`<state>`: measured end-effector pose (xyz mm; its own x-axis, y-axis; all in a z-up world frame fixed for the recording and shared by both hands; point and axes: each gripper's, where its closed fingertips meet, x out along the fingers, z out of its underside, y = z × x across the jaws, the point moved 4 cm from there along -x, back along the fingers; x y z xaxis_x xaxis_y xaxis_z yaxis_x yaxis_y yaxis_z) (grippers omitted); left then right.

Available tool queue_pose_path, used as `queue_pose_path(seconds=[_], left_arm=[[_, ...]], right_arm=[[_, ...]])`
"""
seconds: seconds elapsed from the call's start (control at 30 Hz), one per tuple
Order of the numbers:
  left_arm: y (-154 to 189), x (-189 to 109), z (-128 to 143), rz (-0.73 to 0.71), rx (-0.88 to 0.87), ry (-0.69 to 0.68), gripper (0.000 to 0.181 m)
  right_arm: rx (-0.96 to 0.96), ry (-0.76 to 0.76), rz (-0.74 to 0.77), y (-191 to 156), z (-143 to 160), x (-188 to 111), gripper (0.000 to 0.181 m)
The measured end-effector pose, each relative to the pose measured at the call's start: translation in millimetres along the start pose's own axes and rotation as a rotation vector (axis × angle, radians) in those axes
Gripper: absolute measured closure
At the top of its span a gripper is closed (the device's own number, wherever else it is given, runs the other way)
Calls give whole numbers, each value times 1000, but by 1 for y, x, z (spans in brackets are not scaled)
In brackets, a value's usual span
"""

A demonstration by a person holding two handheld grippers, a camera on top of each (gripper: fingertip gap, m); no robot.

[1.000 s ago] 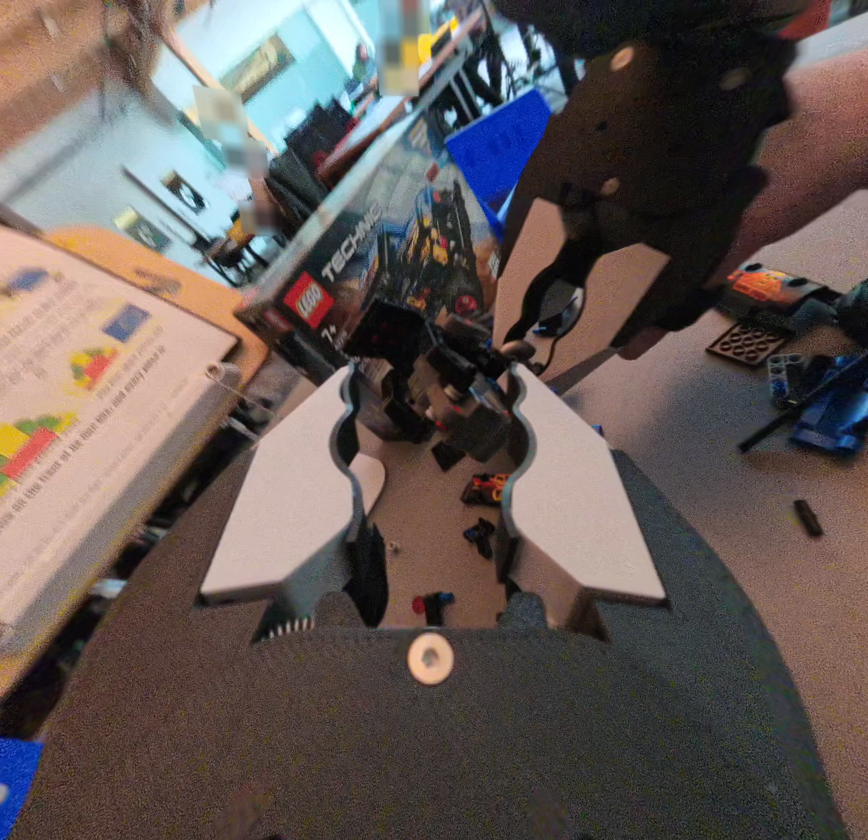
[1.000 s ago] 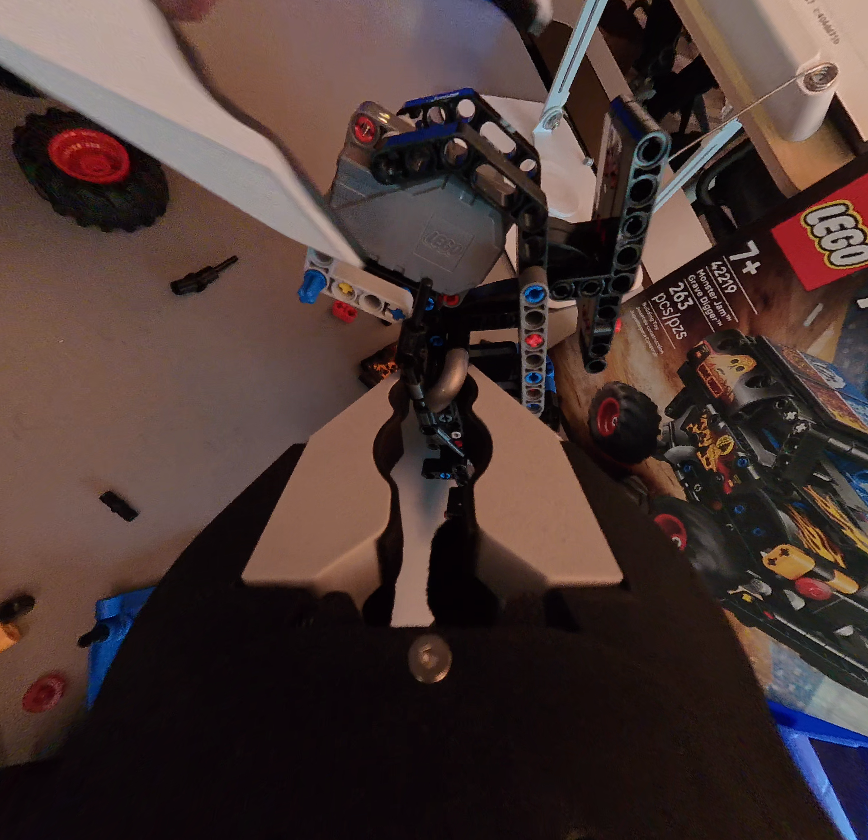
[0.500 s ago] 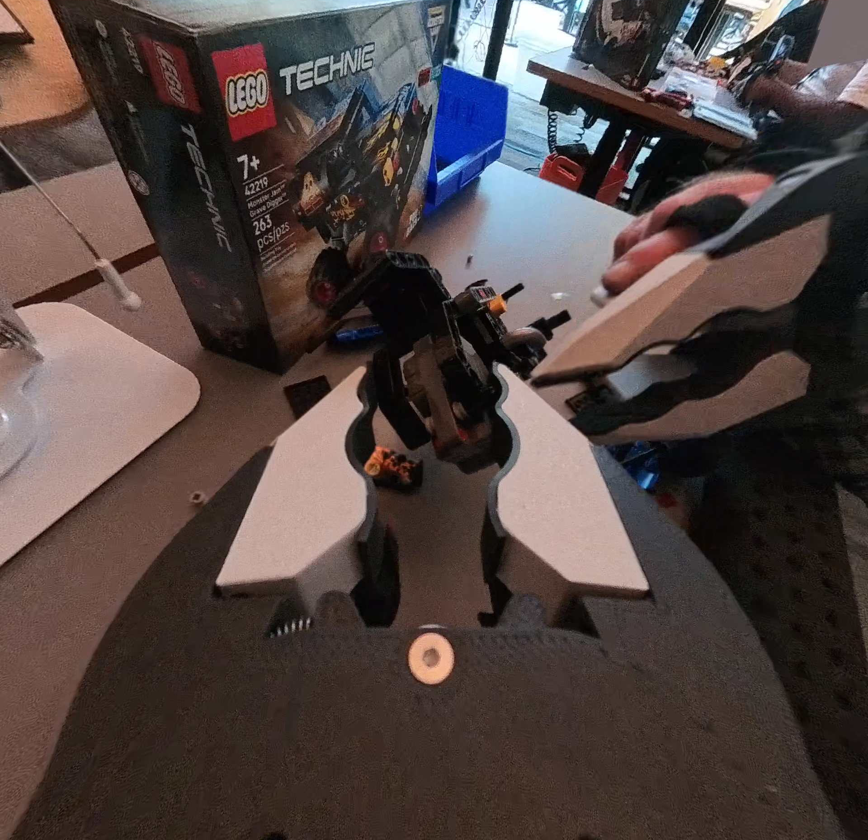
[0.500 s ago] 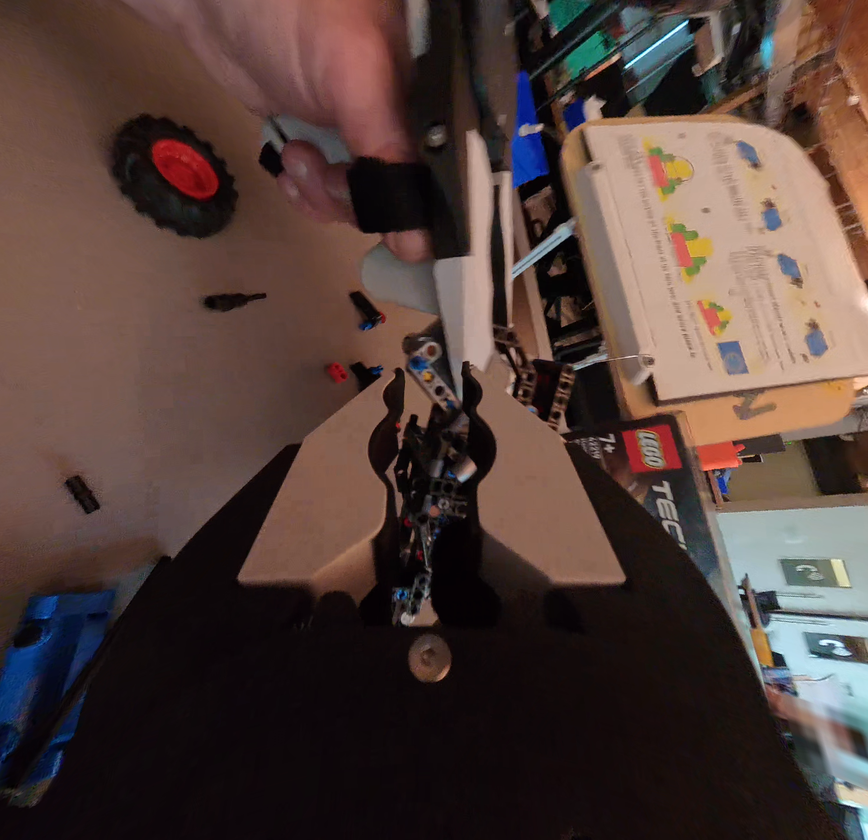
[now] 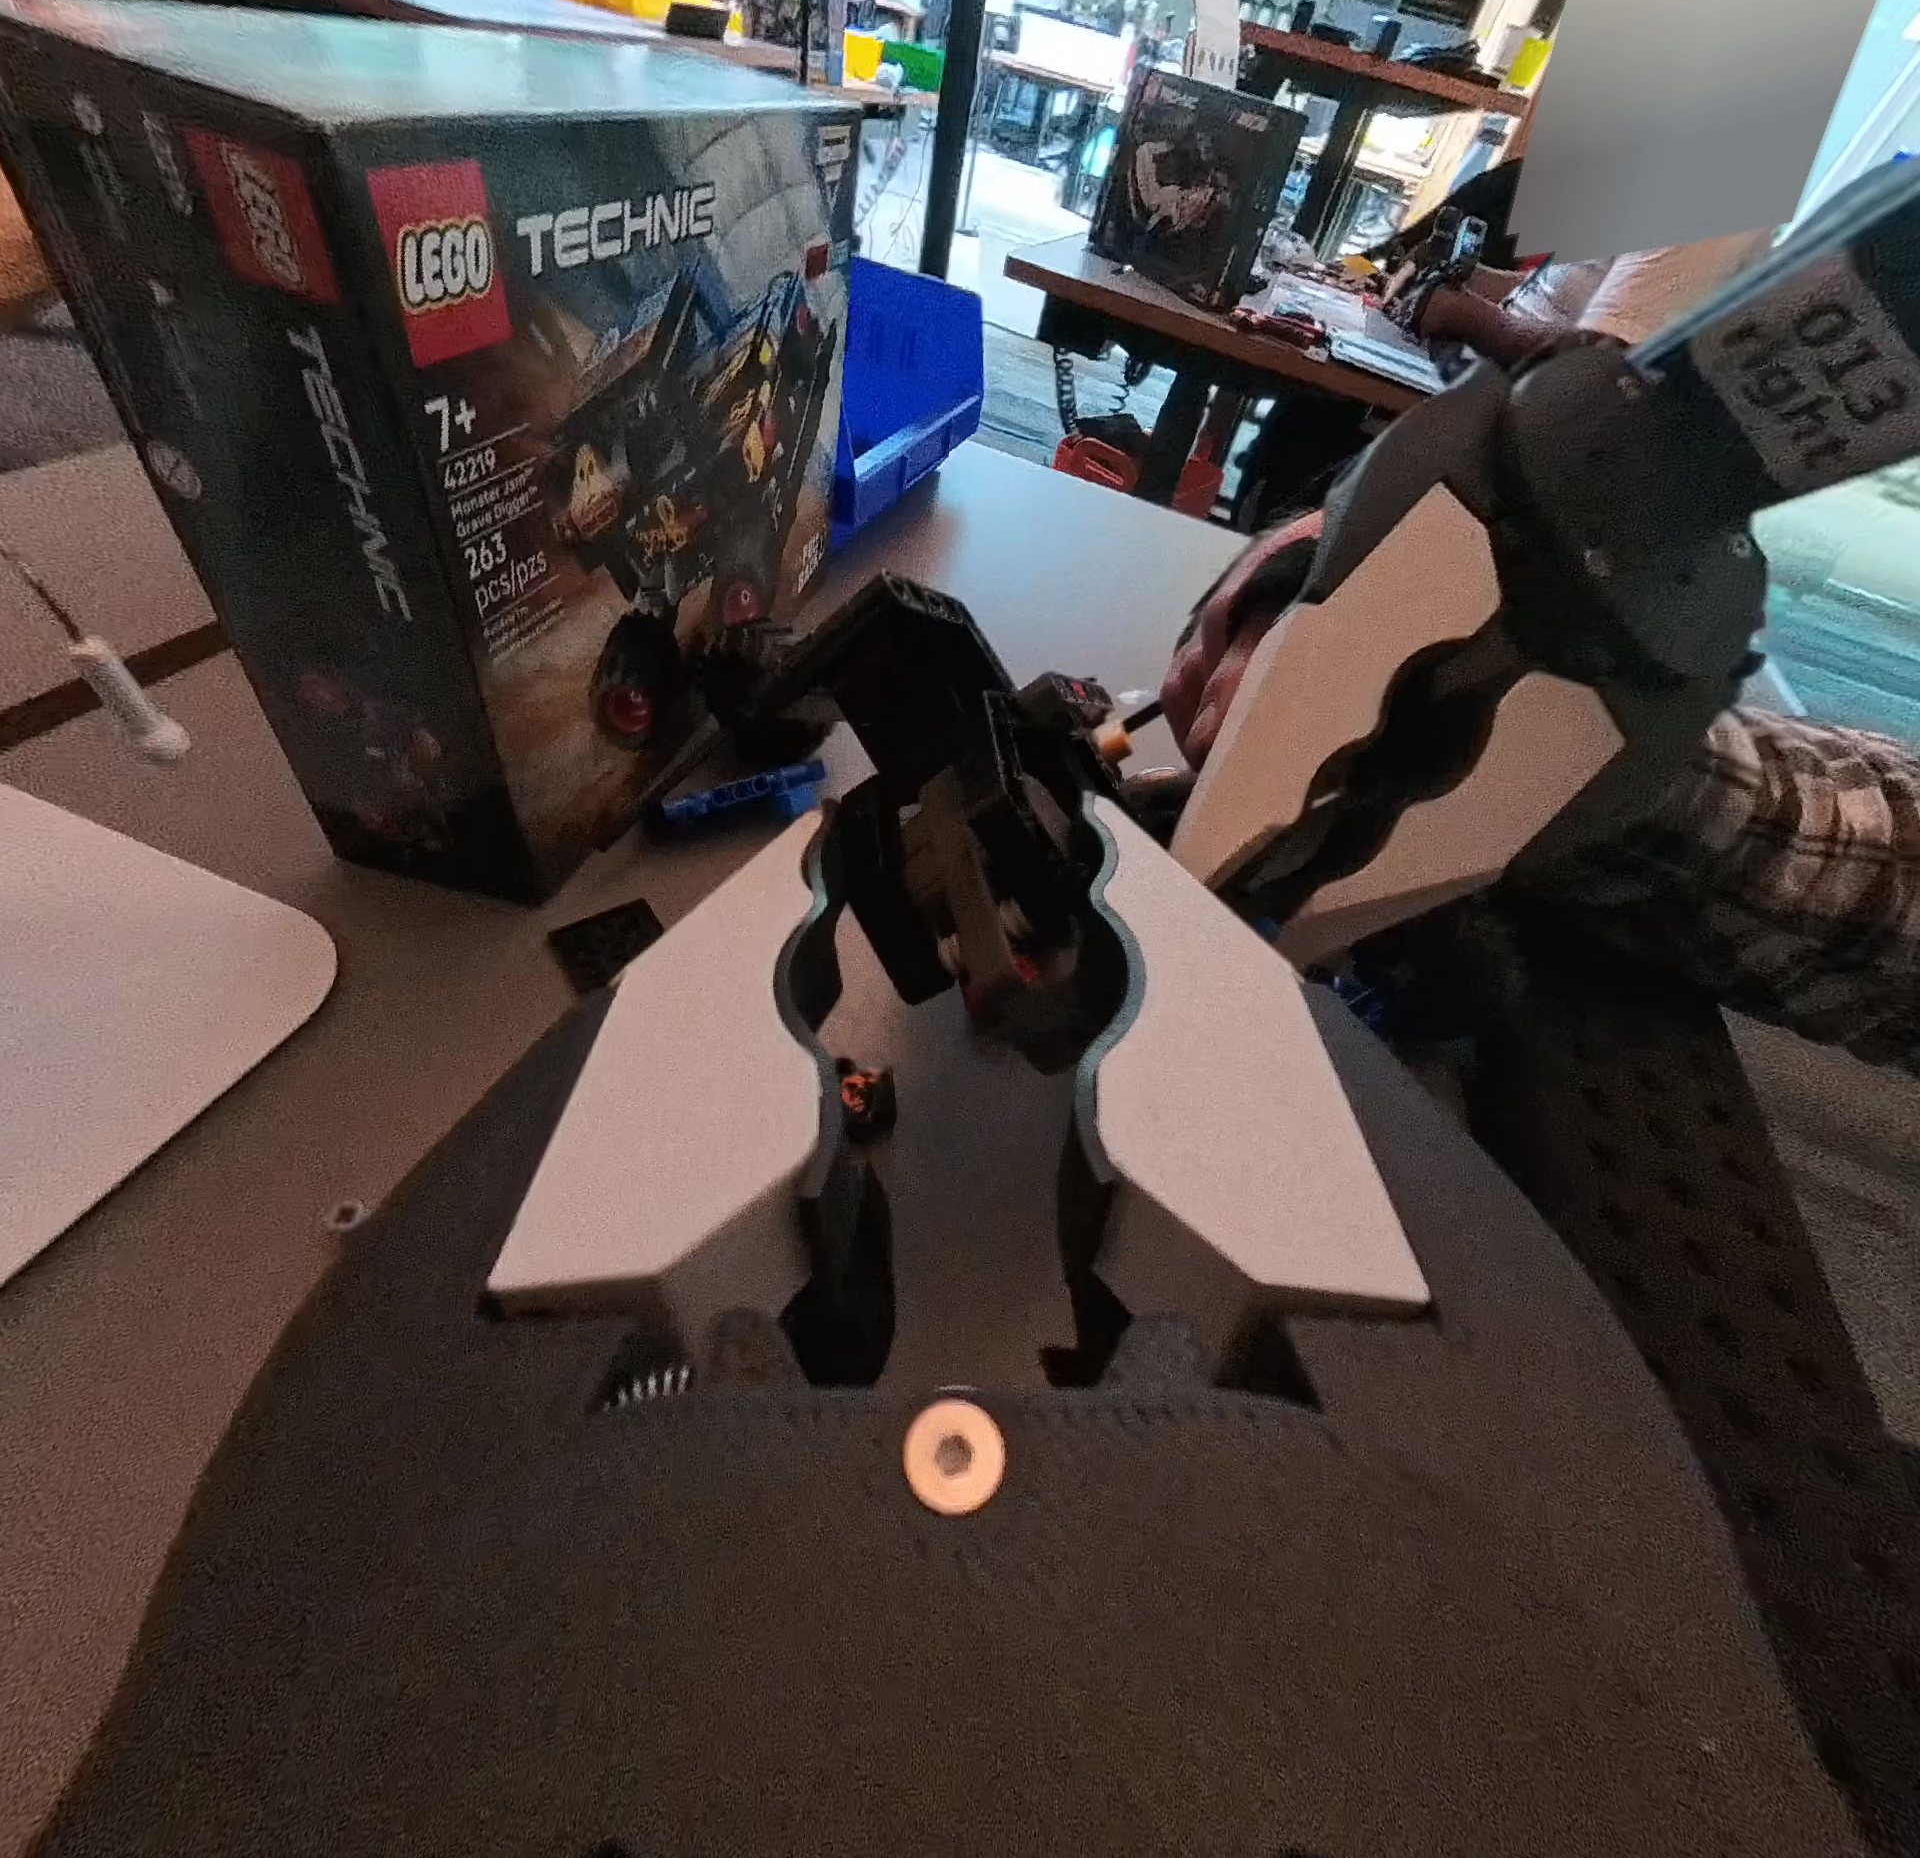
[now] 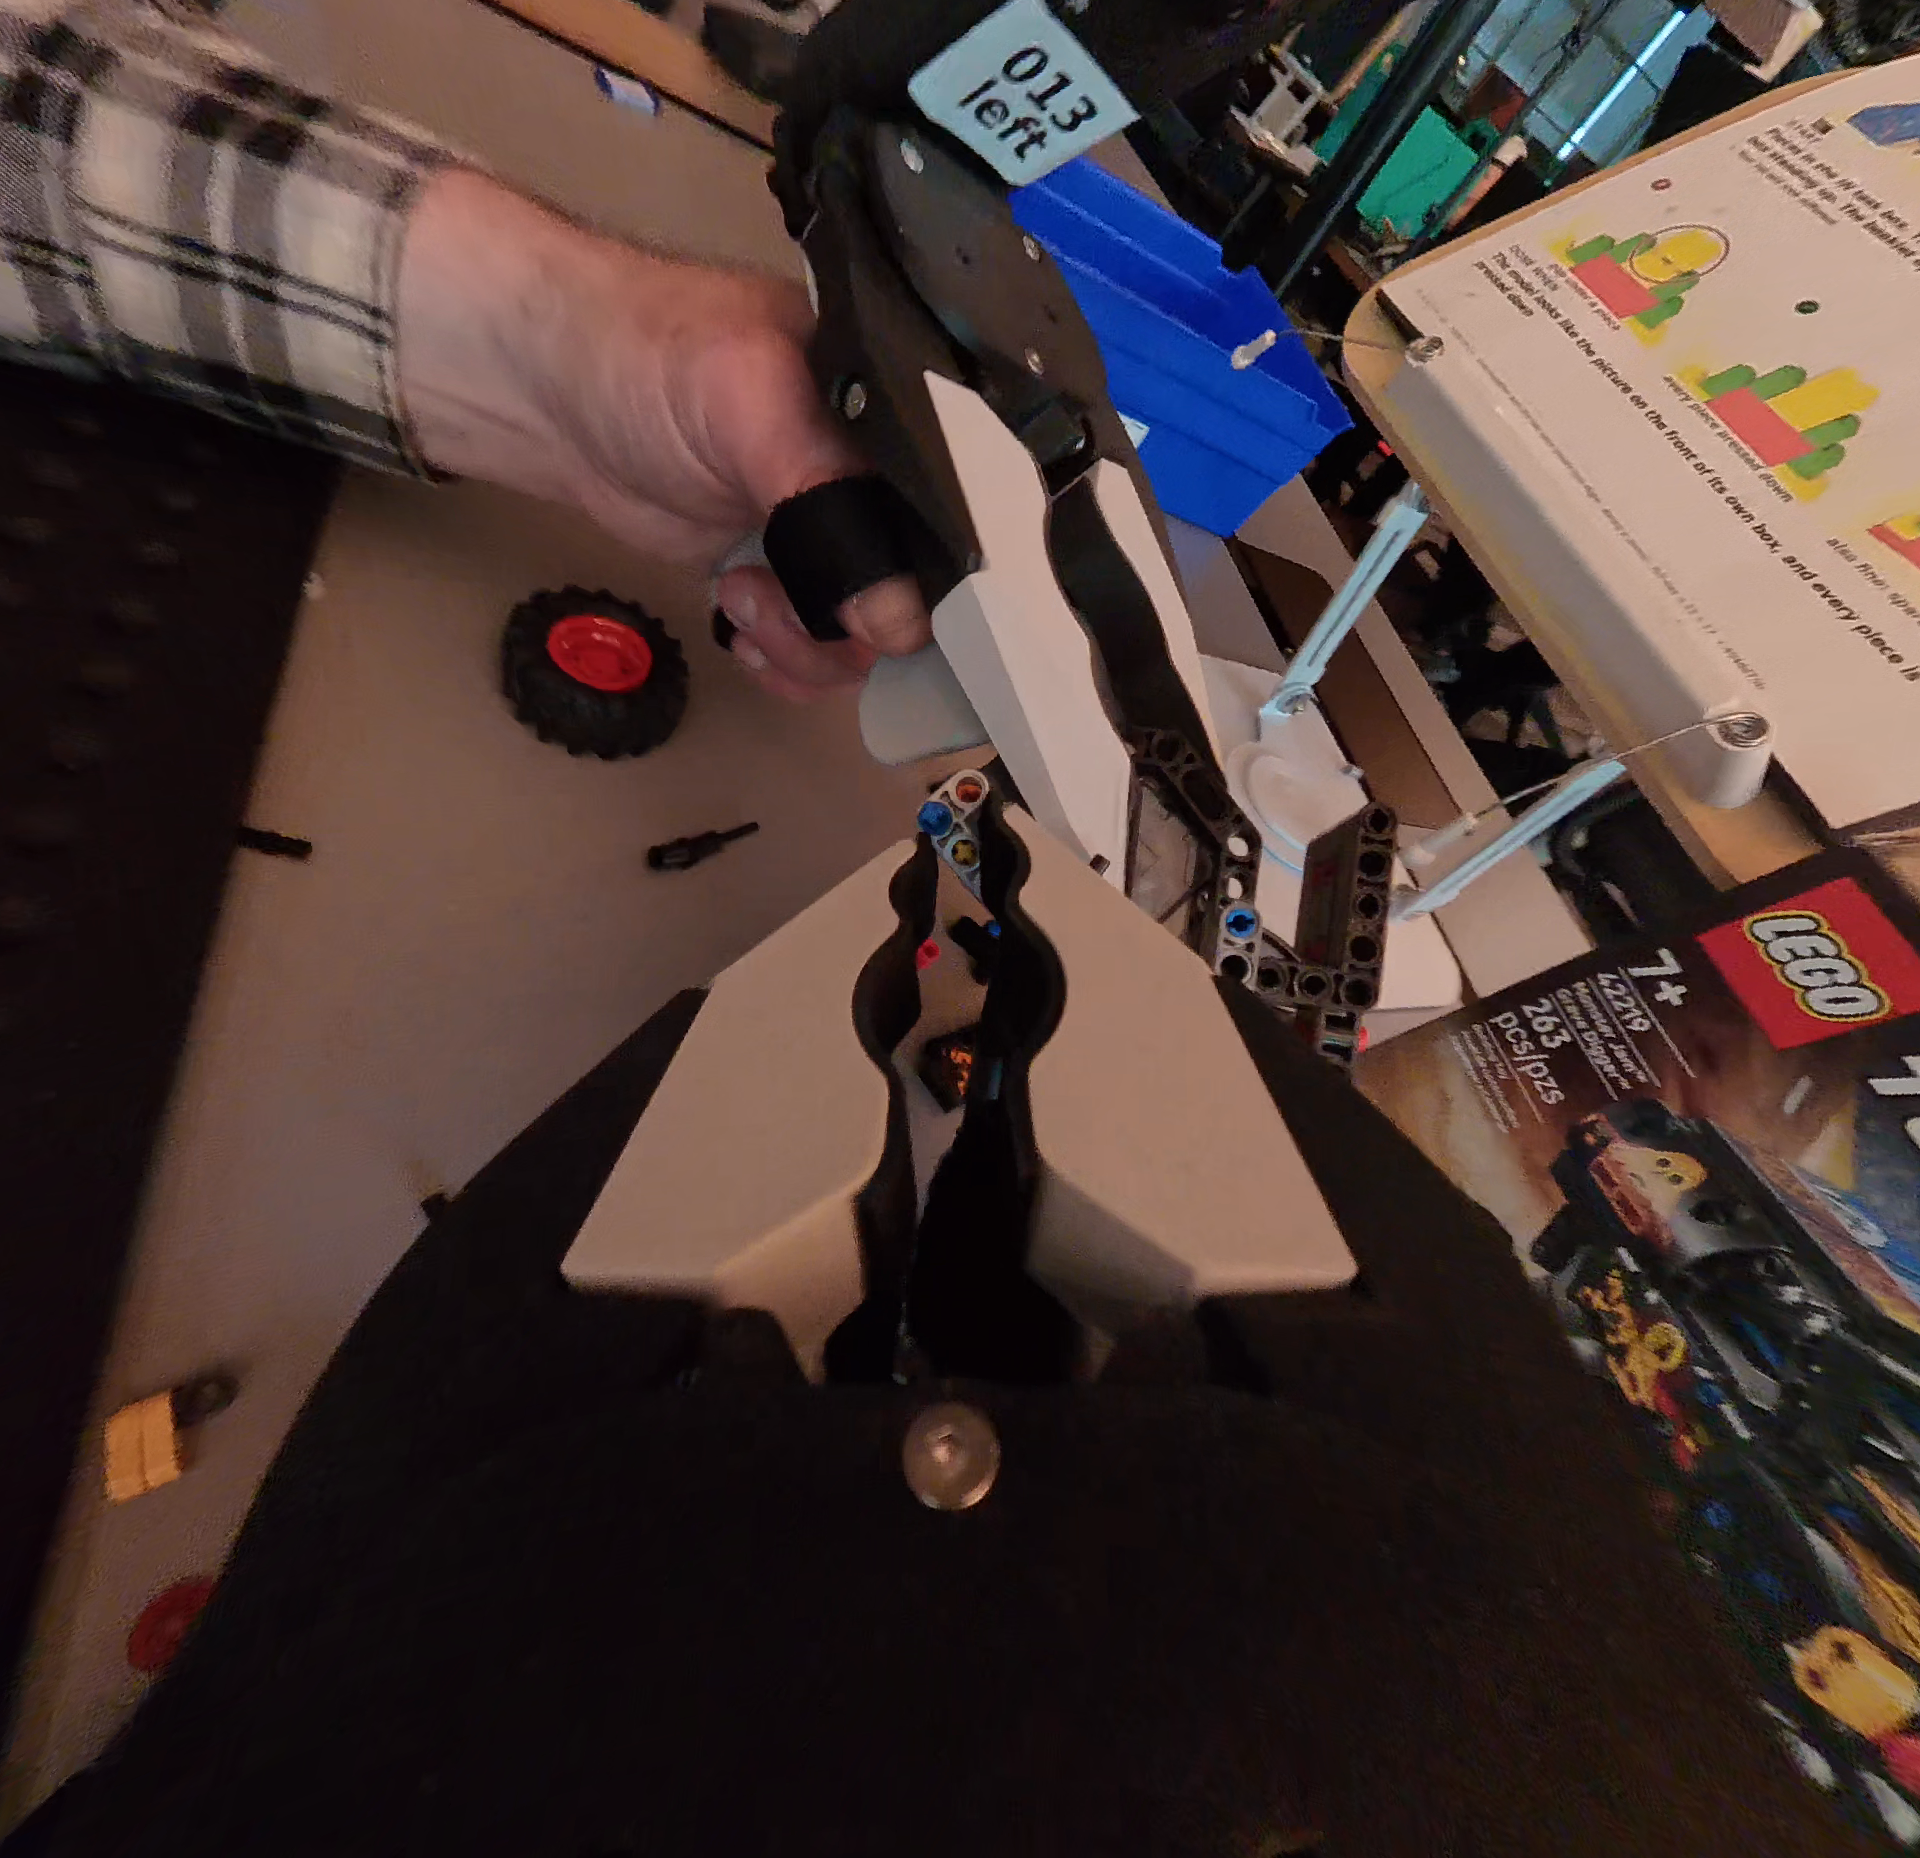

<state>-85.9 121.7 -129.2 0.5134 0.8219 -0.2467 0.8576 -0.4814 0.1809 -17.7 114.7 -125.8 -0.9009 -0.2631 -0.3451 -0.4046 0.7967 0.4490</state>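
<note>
our left tool [image 5: 956, 873] clamps the dark model [image 5: 935, 769]; our right tool [image 6: 961, 935] pinches its thin end, above the desk [image 6: 416, 925], beside the box [image 5: 468, 437].

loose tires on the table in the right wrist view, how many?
1. A black tire with a red hub lies flat on the table, just below the hand that grips the left gripper. Others may be hidden behind the right gripper.
</note>
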Motion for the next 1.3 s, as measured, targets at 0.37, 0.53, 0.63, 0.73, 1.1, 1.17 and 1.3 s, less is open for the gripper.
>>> queue_pose_path(seconds=[0.37, 0.53, 0.63, 0.73, 1.1, 1.17, 1.3], left_arm=[[-15, -2, 8, -19, -66, 3, 144], [-24, -5, 15, 4, -257, -8, 144], [-26, -4, 15, -16, -293, -12, 144], [-26, -4, 15, -32, -306, -10, 143], [-13, -22, -1, -104, 68, -58, 130], [5, -29, -11, -145, 294, -55, 130], [32, -1, 18, -204, 699, -300, 146]], right_arm=[[87, 26, 20, 20, 5, -28, 180], [24, -131, 76, 17, 19, -20, 154], [65, -172, 51, 14, 26, -12, 151], [55, -280, 28, 8, 39, -5, 148], [93, -356, -50, 7, 57, -9, 165], [80, -351, -73, 4, 57, -9, 165], [67, -364, -84, 2, 58, -8, 165]])
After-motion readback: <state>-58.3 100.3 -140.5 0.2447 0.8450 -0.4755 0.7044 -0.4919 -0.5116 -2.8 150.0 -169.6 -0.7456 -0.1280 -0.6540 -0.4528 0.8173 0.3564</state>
